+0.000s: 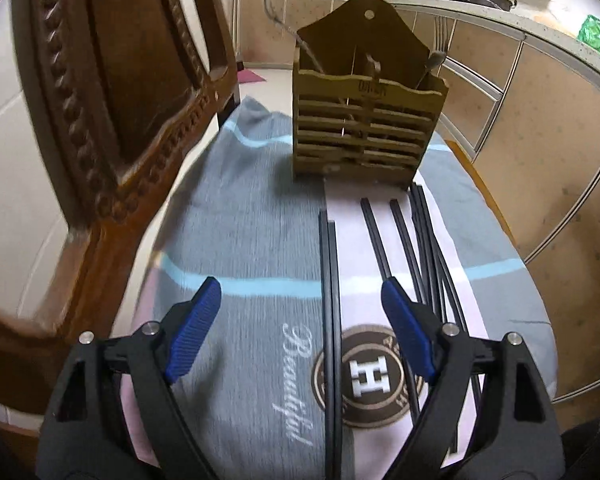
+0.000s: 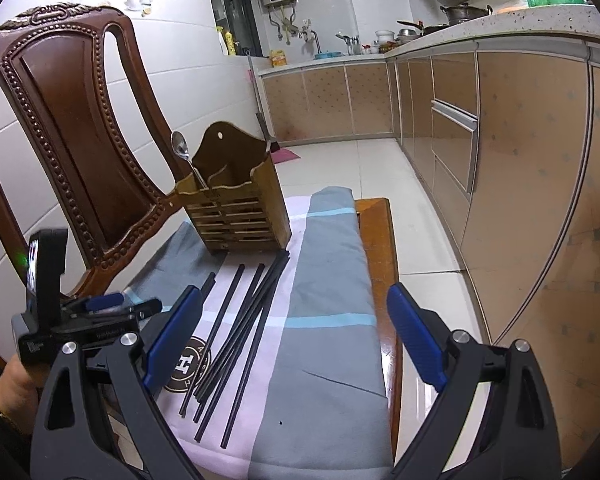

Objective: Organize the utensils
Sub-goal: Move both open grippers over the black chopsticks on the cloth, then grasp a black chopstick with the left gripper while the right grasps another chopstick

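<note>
A slatted wooden utensil holder point(image 1: 368, 120) stands upright at the far end of the cloth. In the right wrist view the holder point(image 2: 236, 200) has a metal spoon point(image 2: 182, 152) sticking up from its left compartment. Several black chopsticks point(image 1: 400, 240) lie loose on the cloth in front of it, also seen as a fanned bunch of chopsticks point(image 2: 240, 328). My left gripper point(image 1: 300, 292) is open above the cloth; one pair of chopsticks point(image 1: 328, 280) lies below the gap, untouched. My right gripper point(image 2: 294, 300) is open and holds nothing, to the right of the bunch. The left gripper point(image 2: 112, 306) shows at that view's left edge.
A carved wooden chair point(image 1: 112, 100) stands close on the left, beside the holder. The grey, pink and blue cloth point(image 2: 324, 280) covers a small wooden table point(image 2: 380, 248). Kitchen cabinets point(image 2: 520, 160) and a cluttered counter run along the right, with tiled floor between.
</note>
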